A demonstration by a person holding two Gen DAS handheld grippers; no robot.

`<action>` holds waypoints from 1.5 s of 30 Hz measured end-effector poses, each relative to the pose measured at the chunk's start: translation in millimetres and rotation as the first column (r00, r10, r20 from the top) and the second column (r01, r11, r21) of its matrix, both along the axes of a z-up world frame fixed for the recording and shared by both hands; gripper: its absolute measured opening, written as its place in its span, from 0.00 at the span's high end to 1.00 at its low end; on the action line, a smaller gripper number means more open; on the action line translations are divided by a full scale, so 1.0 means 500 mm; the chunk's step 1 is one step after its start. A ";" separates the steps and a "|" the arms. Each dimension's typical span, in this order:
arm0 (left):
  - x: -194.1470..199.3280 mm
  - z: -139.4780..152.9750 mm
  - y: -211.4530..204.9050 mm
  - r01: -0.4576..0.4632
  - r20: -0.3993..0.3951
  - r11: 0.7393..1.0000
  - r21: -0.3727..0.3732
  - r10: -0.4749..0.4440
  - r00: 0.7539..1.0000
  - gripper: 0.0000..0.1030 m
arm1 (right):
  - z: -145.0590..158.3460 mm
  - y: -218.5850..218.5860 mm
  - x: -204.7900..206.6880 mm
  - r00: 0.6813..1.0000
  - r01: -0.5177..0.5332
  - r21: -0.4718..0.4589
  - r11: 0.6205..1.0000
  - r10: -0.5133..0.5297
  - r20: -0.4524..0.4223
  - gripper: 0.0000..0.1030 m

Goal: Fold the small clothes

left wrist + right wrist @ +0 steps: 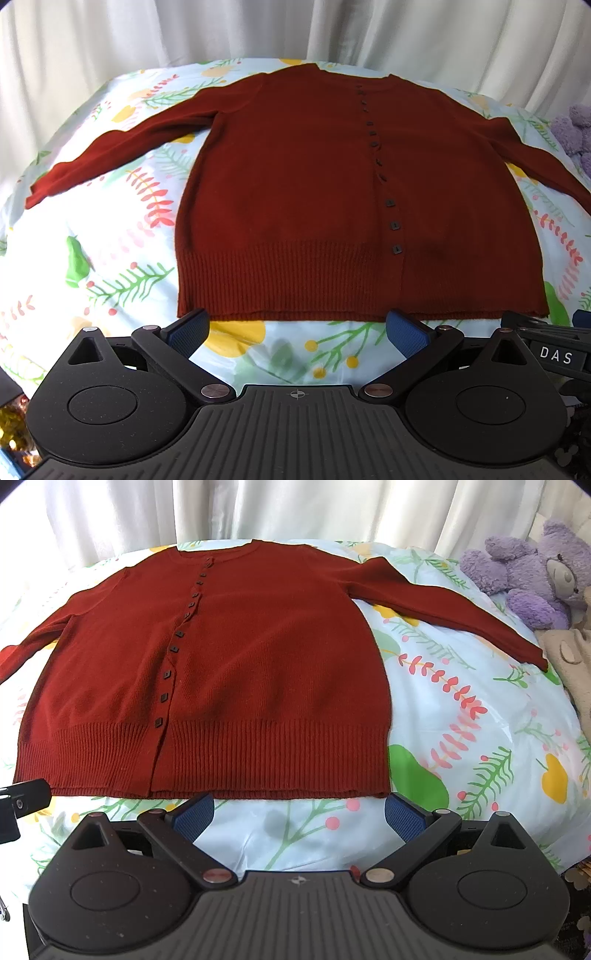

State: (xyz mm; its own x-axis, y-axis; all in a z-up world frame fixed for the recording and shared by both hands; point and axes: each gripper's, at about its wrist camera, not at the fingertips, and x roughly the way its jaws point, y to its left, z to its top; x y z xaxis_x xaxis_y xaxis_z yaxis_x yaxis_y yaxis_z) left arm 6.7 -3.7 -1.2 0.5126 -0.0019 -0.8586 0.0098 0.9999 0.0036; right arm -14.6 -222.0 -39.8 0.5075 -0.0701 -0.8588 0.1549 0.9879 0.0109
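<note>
A rust-red buttoned cardigan (295, 192) lies flat and spread out on a floral sheet, hem toward me, both sleeves stretched out sideways. In the right wrist view the same cardigan (258, 664) fills the left and middle. My left gripper (297, 330) is open just short of the ribbed hem, left of the button line, with nothing between its blue pads (188, 334). My right gripper (299, 812) is open too, close in front of the hem's right corner, holding nothing. The right gripper's body (554, 350) shows at the right edge of the left wrist view.
The floral sheet (480, 738) covers the whole bed surface. A purple plush bear (535, 576) and a beige plush toy (569, 657) lie at the far right. White curtains (295, 29) hang behind the bed.
</note>
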 end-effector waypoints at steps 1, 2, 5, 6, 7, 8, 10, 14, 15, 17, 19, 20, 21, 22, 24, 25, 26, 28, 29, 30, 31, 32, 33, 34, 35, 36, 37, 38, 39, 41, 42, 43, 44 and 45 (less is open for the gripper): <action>0.000 0.000 0.000 -0.001 0.000 1.000 0.000 0.001 1.000 0.00 | -0.001 0.000 0.001 1.000 -0.001 0.001 1.000 0.001 -0.001 0.04; 0.001 -0.001 -0.001 -0.001 -0.001 1.000 0.001 0.001 1.000 0.00 | -0.002 0.000 0.003 1.000 -0.002 0.001 1.000 0.002 -0.003 0.04; 0.002 -0.003 0.000 -0.002 -0.004 1.000 0.001 0.002 1.000 0.00 | -0.004 0.000 0.007 1.000 -0.005 0.002 1.000 0.005 -0.006 0.04; 0.003 -0.004 0.000 -0.004 -0.004 1.000 0.001 0.004 1.000 0.00 | -0.004 0.000 0.008 1.000 -0.006 0.003 1.000 0.006 -0.006 0.04; 0.003 -0.004 -0.001 -0.005 -0.004 1.000 0.002 0.005 1.000 0.00 | -0.005 0.000 0.009 1.000 -0.007 0.003 1.000 0.007 -0.006 0.04; 0.003 -0.005 0.000 -0.006 -0.004 1.000 0.002 0.006 1.000 0.00 | -0.005 0.000 0.010 1.000 -0.008 0.004 1.000 0.008 -0.007 0.04; 0.003 -0.005 -0.001 -0.006 -0.005 1.000 0.003 0.006 1.000 0.00 | -0.006 0.000 0.011 1.000 -0.010 0.005 1.000 0.010 -0.009 0.04; 0.003 -0.007 -0.002 -0.006 -0.005 1.000 0.003 0.006 1.000 0.00 | -0.008 -0.002 0.011 1.000 -0.009 0.008 1.000 0.009 -0.010 0.04; 0.003 -0.007 -0.001 -0.006 -0.005 1.000 0.003 0.006 1.000 0.00 | -0.009 -0.002 0.011 1.000 -0.009 0.009 1.000 0.009 -0.010 0.04; 0.003 -0.008 -0.002 -0.007 -0.006 1.000 0.004 0.007 1.000 0.00 | -0.010 -0.002 0.012 1.000 -0.008 0.010 1.000 0.008 -0.012 0.04; 0.003 -0.009 -0.003 -0.008 -0.006 1.000 0.005 0.008 1.000 0.00 | -0.010 -0.002 0.012 1.000 -0.009 0.011 1.000 0.009 -0.013 0.04; 0.003 -0.009 -0.003 -0.008 -0.006 1.000 0.005 0.008 1.000 0.00 | -0.010 -0.002 0.012 1.000 -0.009 0.011 1.000 0.010 -0.013 0.04; 0.003 -0.010 -0.003 -0.008 -0.006 1.000 0.006 0.008 1.000 0.00 | -0.011 -0.002 0.012 1.000 -0.010 0.012 1.000 0.010 -0.014 0.04; 0.002 -0.010 -0.003 -0.008 -0.006 1.000 0.006 0.008 1.000 0.00 | -0.012 -0.002 0.012 1.000 -0.010 0.013 1.000 0.011 -0.014 0.04; 0.002 -0.010 -0.003 -0.007 -0.006 1.000 0.005 0.007 1.000 0.00 | -0.013 -0.003 0.011 1.000 -0.010 0.014 1.000 0.010 -0.015 0.04; 0.002 -0.011 -0.003 -0.007 -0.006 1.000 0.006 0.007 1.000 0.00 | -0.013 -0.004 0.011 1.000 -0.009 0.015 1.000 0.009 -0.015 0.04; 0.002 -0.011 -0.004 -0.007 -0.005 1.000 0.007 0.007 1.000 0.00 | -0.014 -0.005 0.011 1.000 -0.008 0.016 1.000 0.008 -0.015 0.04; 0.002 -0.012 -0.005 -0.008 -0.006 1.000 0.008 0.008 1.000 0.00 | -0.015 -0.007 0.012 1.000 -0.005 0.017 1.000 0.005 -0.015 0.04; 0.002 -0.012 -0.006 -0.008 -0.007 1.000 0.008 0.008 1.000 0.00 | -0.015 -0.007 0.012 1.000 -0.005 0.018 1.000 0.005 -0.016 0.04; 0.002 -0.013 -0.006 -0.009 -0.008 1.000 0.008 0.009 1.000 0.00 | -0.015 -0.008 0.012 1.000 -0.004 0.018 1.000 0.004 -0.016 0.04; 0.002 -0.014 -0.006 -0.010 -0.009 1.000 0.008 0.010 1.000 0.00 | -0.015 -0.008 0.012 1.000 -0.005 0.019 1.000 0.005 -0.015 0.04; 0.002 -0.013 -0.008 -0.010 -0.009 1.000 0.009 0.010 1.000 0.00 | -0.016 -0.008 0.012 1.000 -0.005 0.019 1.000 0.005 -0.016 0.04; 0.002 -0.013 -0.008 -0.010 -0.010 1.000 0.009 0.011 1.000 0.00 | -0.016 -0.009 0.013 1.000 -0.005 0.020 1.000 0.005 -0.016 0.04; 0.002 -0.013 -0.009 -0.011 -0.011 1.000 0.010 0.011 1.000 0.00 | -0.017 -0.009 0.013 1.000 -0.006 0.020 1.000 0.006 -0.017 0.04; 0.002 -0.013 -0.010 -0.011 -0.012 1.000 0.010 0.011 1.000 0.00 | -0.018 -0.009 0.014 1.000 -0.006 0.021 1.000 0.007 -0.018 0.04; 0.002 -0.013 -0.010 -0.010 -0.014 1.000 0.011 0.010 1.000 0.00 | -0.019 -0.009 0.014 1.000 -0.007 0.022 1.000 0.008 -0.020 0.04; 0.003 -0.014 -0.011 -0.010 -0.016 1.000 0.012 0.010 1.000 0.00 | -0.020 -0.010 0.015 1.000 -0.008 0.023 1.000 0.008 -0.022 0.04; 0.003 -0.015 -0.011 -0.011 -0.018 1.000 0.011 0.011 1.000 0.00 | -0.020 -0.010 0.015 1.000 -0.009 0.026 1.000 0.010 -0.022 0.04; 0.003 -0.016 -0.012 -0.012 -0.019 1.000 0.011 0.012 1.000 0.00 | -0.021 -0.011 0.016 1.000 -0.010 0.029 1.000 0.011 -0.023 0.04; 0.004 -0.019 -0.011 -0.016 -0.024 1.000 0.008 0.016 1.000 0.00 | -0.022 -0.014 0.016 1.000 -0.009 0.042 0.999 0.010 -0.020 0.04; 0.005 -0.020 -0.012 -0.017 -0.026 1.000 0.005 0.017 1.000 0.00 | -0.023 -0.016 0.017 1.000 -0.009 0.054 0.999 0.010 -0.018 0.04; 0.006 -0.022 -0.011 -0.017 -0.029 1.000 0.000 0.017 0.999 0.00 | -0.024 -0.018 0.017 1.000 -0.010 0.071 0.997 0.012 -0.016 0.04; 0.007 -0.024 -0.010 -0.018 -0.032 1.000 -0.007 0.018 0.999 0.00 | -0.025 -0.023 0.018 1.000 -0.017 0.105 0.994 0.018 -0.011 0.04; 0.010 -0.025 -0.011 -0.020 -0.034 1.000 -0.016 0.019 0.999 0.00 | -0.027 -0.029 0.019 1.000 -0.023 0.145 0.989 0.023 -0.001 0.04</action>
State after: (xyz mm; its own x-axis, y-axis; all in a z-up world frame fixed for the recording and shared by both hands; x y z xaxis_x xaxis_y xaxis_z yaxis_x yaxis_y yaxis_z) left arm 11.8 -9.1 -13.9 0.4834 -0.0063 -0.8754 -0.0100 0.9999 -0.0127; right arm -5.3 -236.4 -53.2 0.5055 0.0665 -0.8602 0.1322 0.9793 0.1535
